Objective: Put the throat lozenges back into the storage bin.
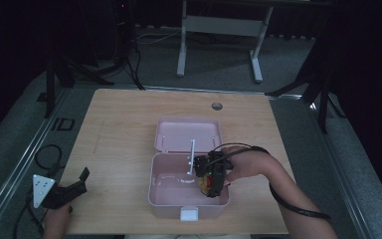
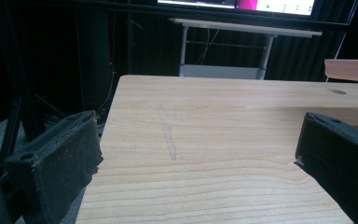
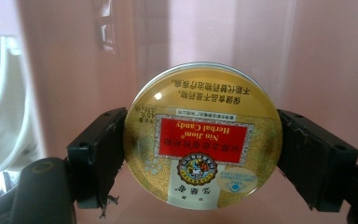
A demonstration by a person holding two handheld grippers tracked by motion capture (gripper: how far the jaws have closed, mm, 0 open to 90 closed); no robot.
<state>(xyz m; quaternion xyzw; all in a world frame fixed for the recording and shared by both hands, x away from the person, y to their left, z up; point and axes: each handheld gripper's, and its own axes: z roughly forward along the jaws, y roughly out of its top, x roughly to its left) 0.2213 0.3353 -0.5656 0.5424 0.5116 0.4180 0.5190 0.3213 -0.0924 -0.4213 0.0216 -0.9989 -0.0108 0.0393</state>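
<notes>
Candy tin (image 3: pixel 203 142) labelled "Nin Jiom Herbal Candy", clamped by the right gripper (image 3: pixel 200 161); left gripper (image 2: pixel 196 158) gapes wide.

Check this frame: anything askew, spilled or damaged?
Nothing spilled. One small flaw: the pad on a jaw of the right gripper is frayed at its lower edge, beside the candy tin it clamps inside the pink box. The left gripper is open over the bare table.

Pink box (image 1: pixel 164 196) walls hem in the candy tin (image 3: pixel 202 140).

Tin (image 3: pixel 203 140) in box (image 1: pixel 164 196) mid-table (image 1: pixel 119 119), btwn right gripper (image 1: pixel 212 180) jaws; left gripper (image 1: pixel 72 189) at table's left edge.
</notes>
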